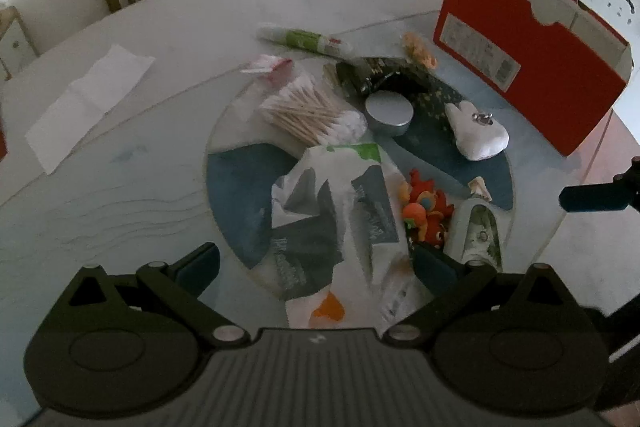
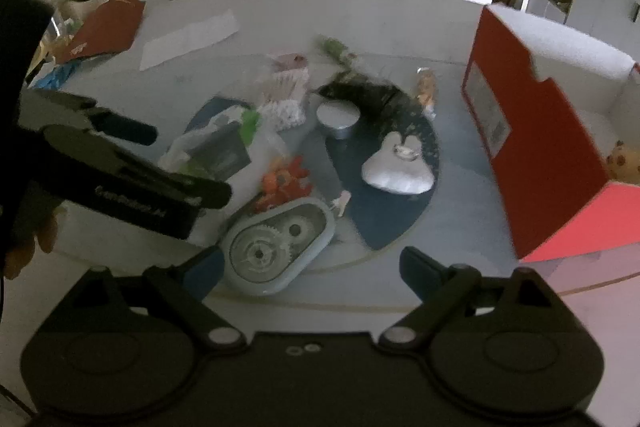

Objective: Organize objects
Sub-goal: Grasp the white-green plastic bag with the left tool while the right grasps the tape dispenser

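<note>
Two wrist views angled steeply down, sharing cluttered round table (image 1: 120, 211) centre.

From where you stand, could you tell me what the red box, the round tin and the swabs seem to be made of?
Red box: cardboard, matte, with a cut notch and printed label. Round tin: probably metal, dull grey sheen. Swabs: pale wooden-looking sticks with white fluffy tips, likely cotton.
</note>
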Demonstrator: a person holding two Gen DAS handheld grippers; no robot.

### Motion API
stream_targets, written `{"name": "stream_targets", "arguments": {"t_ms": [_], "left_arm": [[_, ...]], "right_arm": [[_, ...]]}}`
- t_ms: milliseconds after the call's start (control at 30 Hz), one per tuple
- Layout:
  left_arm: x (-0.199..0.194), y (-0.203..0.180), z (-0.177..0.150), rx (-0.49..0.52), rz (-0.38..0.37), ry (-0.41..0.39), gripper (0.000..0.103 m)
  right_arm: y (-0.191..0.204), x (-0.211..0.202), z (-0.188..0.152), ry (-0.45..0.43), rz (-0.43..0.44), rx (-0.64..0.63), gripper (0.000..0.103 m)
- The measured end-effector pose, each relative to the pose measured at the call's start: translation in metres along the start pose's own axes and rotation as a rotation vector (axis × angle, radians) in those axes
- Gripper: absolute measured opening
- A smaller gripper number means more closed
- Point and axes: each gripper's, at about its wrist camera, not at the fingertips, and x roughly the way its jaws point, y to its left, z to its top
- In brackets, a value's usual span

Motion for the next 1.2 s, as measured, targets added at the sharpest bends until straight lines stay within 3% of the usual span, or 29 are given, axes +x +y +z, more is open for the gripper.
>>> {"name": "stream_targets", "arguments": {"t_ms": [233, 467, 767, 1200], "left_arm": [[0.015, -0.01, 0.006, 0.061, -0.005, 0.035, 0.103], [0.023, 0.007, 0.006, 0.013, 0.023, 0.054, 0.103], [0.019, 0.039, 0.001, -0.058, 0.064, 0.048, 0.103], [0.014, 0.046, -0.006, -0.106, 0.097, 0.04, 0.102]], "right_arm": [[0.009, 0.013, 0.003, 0.021, 0.01, -0.044, 0.094], [0.013, 0.023, 0.009, 0.032, 0.013, -0.049, 0.093], [-0.006, 0.028, 0.002, 0.06, -0.037, -0.039, 0.074], [-0.025, 0.029, 0.01, 0.06, -0.059, 0.087, 0.078]]}}
